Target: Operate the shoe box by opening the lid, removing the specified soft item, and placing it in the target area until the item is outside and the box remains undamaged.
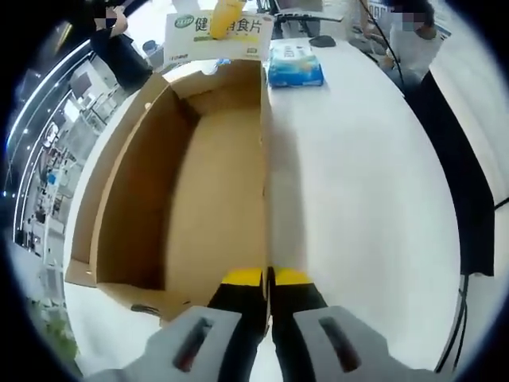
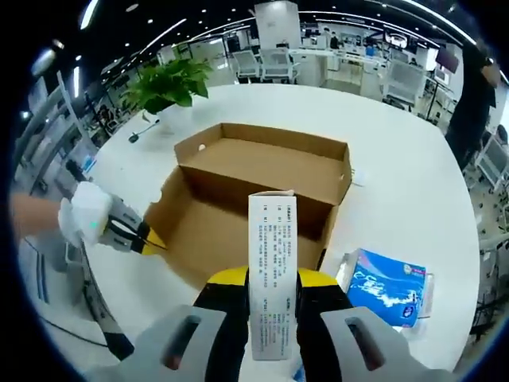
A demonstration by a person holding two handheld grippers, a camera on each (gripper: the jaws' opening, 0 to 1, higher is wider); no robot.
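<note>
Open-plan office, rows of desks (image 2: 334, 68), office chairs (image 2: 274, 60), ceiling strip lights (image 2: 171, 36), potted plant (image 2: 167, 83)

The open shoe box (image 2: 254, 187) is plain brown cardboard. Beside it on the white table (image 1: 358, 183) lies a blue tissue pack (image 2: 387, 288) with white swirls. Above the shoe box, the carton (image 2: 272, 270) is white with small dark print. Both grippers have black jaws tipped yellow. Beyond the shoe box, the plant (image 2: 169, 86) is green.

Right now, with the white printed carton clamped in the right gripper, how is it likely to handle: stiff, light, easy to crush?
The white printed carton keeps flat faces and straight edges between the right gripper jaws, so probably stiff thin card. It stands tall above them unsupported, suggesting it is light. A harder squeeze could well dent it.
</note>
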